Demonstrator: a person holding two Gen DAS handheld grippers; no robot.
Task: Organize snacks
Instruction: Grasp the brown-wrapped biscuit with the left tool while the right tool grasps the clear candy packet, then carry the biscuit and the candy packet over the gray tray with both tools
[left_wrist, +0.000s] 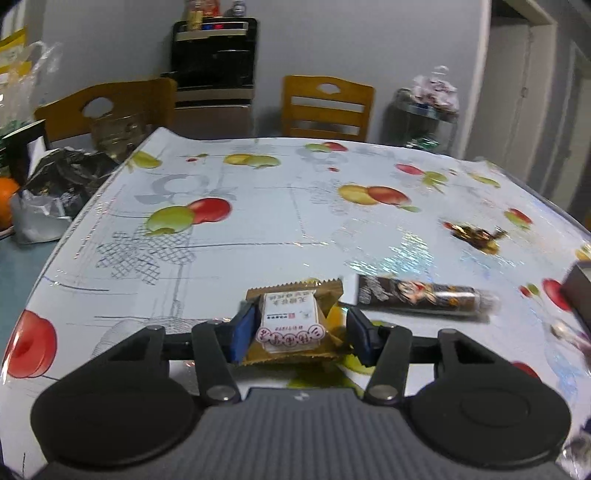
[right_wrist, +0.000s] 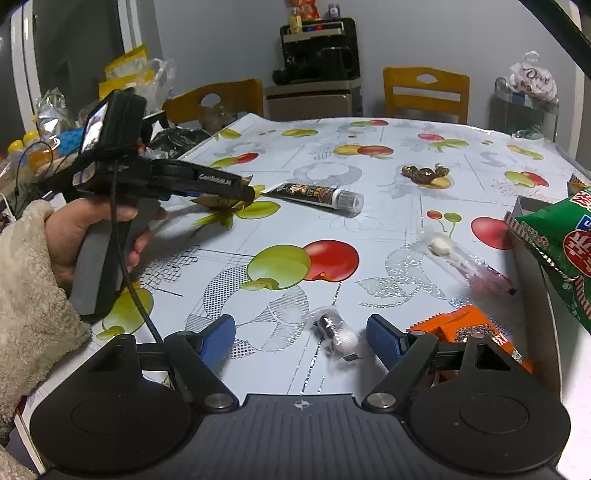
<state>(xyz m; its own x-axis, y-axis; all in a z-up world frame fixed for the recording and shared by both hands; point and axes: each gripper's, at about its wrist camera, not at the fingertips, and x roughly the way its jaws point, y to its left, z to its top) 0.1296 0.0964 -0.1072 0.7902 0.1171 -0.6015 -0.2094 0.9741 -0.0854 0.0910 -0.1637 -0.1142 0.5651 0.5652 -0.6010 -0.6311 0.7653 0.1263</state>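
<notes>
A gold-wrapped snack packet (left_wrist: 291, 325) with a white label lies on the fruit-print tablecloth (left_wrist: 258, 229). My left gripper (left_wrist: 301, 336) has its blue pads pressed on the packet's two sides. From the right wrist view, the left gripper (right_wrist: 251, 194) is held by a hand in a fluffy sleeve, with the gold wrapper under its tip. My right gripper (right_wrist: 301, 339) is open; a small clear-wrapped candy (right_wrist: 336, 332) lies between its fingers, touching neither. A dark tube-shaped snack (left_wrist: 417, 295) (right_wrist: 317, 195) lies just right of the packet.
A brown-gold wrapped candy (right_wrist: 424, 173) and a clear-wrapped white sweet (right_wrist: 443, 245) lie further out. An orange packet (right_wrist: 469, 332) and a green bag (right_wrist: 561, 251) sit at the right by a grey box (right_wrist: 524, 206). Bags clutter the left edge; two wooden chairs (left_wrist: 325, 107) stand behind.
</notes>
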